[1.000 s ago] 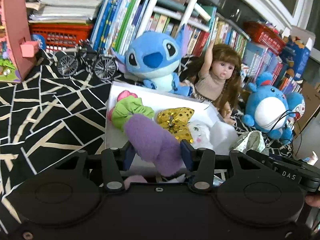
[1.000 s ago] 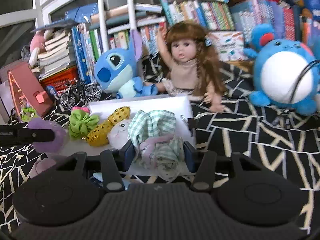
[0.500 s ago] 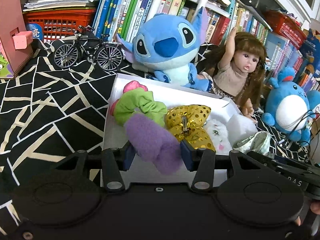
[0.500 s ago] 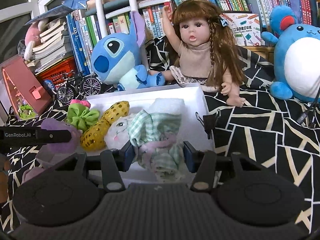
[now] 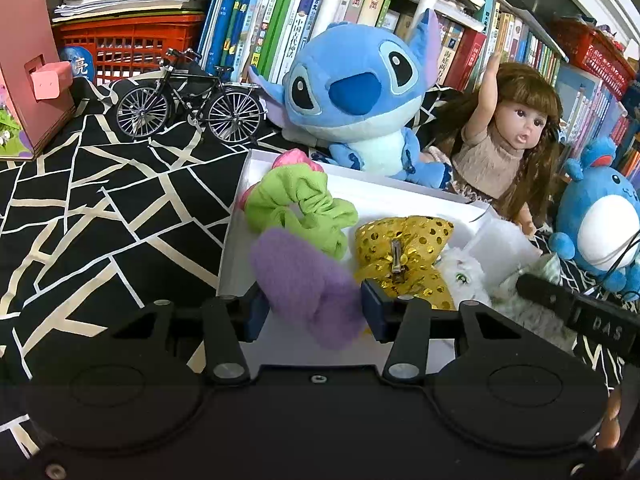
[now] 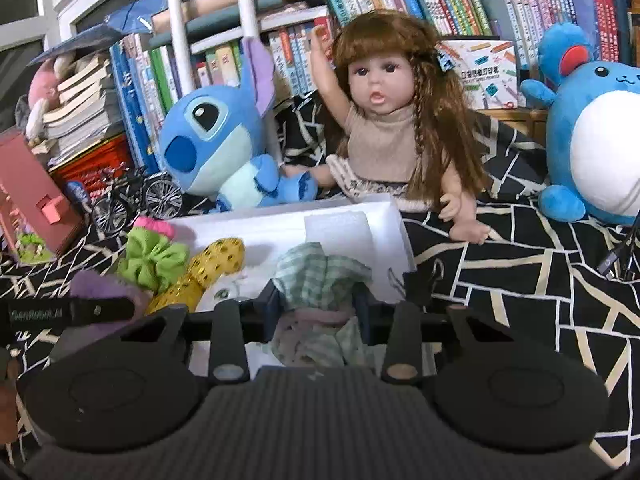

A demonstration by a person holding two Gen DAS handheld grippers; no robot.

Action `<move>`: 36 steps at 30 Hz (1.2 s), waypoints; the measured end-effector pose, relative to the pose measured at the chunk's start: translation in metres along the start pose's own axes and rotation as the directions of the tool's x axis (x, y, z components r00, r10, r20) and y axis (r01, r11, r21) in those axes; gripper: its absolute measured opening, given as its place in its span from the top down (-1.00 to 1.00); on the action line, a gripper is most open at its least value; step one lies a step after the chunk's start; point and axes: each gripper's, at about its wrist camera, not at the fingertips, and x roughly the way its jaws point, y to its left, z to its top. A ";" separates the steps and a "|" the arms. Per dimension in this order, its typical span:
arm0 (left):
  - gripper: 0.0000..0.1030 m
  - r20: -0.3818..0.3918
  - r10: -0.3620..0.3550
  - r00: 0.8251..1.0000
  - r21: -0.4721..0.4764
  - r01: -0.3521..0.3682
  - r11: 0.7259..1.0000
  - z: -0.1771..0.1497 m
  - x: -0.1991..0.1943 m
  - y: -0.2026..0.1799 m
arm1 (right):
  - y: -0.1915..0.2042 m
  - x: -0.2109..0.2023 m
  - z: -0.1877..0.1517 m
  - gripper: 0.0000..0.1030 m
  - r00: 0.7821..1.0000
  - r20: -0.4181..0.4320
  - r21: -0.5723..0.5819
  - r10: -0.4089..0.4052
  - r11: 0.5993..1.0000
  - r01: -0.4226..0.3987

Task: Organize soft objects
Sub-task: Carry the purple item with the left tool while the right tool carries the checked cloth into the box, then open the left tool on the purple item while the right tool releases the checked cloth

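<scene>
Two scrunchies held over white box [image 5: 240, 216], placement pending.
Left gripper [image 5: 312, 304] pinches purple scrunchie [image 5: 304, 276]; right gripper [image 6: 318, 308], jaws closing, squeezes checked scrunchie [image 6: 324, 276]. Lower each onto bare floor before releasing.

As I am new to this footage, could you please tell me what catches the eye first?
A big blue plush toy and a long-haired doll sit behind a white box of soft hair accessories. The left gripper holds a purple scrunchie over the box.
</scene>
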 end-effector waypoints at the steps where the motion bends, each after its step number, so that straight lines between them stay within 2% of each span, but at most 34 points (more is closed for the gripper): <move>1: 0.09 -0.001 0.002 1.000 0.000 -0.002 1.000 0.000 0.000 0.000 | -0.001 0.002 0.000 0.22 1.000 0.007 0.008 -0.004 1.000 0.004; 8: 0.07 -0.012 0.001 1.000 0.001 -0.001 1.000 -0.002 0.002 0.002 | -0.008 0.018 -0.008 0.24 1.000 0.006 0.092 -0.011 0.996 0.010; 12: 0.07 -0.023 0.002 1.000 0.001 -0.002 1.000 -0.004 0.004 0.004 | -0.011 0.019 -0.012 0.24 1.000 -0.004 0.102 -0.011 0.995 0.011; 21: -0.11 -0.027 -0.006 1.000 0.013 0.007 1.000 -0.006 0.003 0.001 | -0.013 0.018 -0.016 0.21 0.999 -0.031 0.130 -0.012 0.991 0.016; 22: -0.16 -0.027 -0.008 1.000 0.013 0.008 1.000 -0.006 0.003 0.001 | -0.013 0.018 -0.016 0.18 0.999 -0.032 0.129 -0.015 0.992 0.019; 23: -0.21 -0.027 -0.011 1.000 0.013 0.011 1.000 -0.006 0.002 0.000 | -0.012 0.017 -0.017 0.03 0.999 -0.032 0.128 -0.017 0.992 0.021; 27: -0.34 -0.025 -0.014 1.000 0.015 0.015 1.000 -0.007 -0.002 -0.002 | -0.013 0.011 -0.017 -0.22 1.000 -0.023 0.139 -0.016 0.990 0.019; 36: -0.51 0.007 -0.016 1.000 0.038 0.016 0.999 -0.010 -0.023 -0.006 | -0.010 -0.014 -0.014 -0.42 1.000 0.013 0.115 -0.003 0.993 0.002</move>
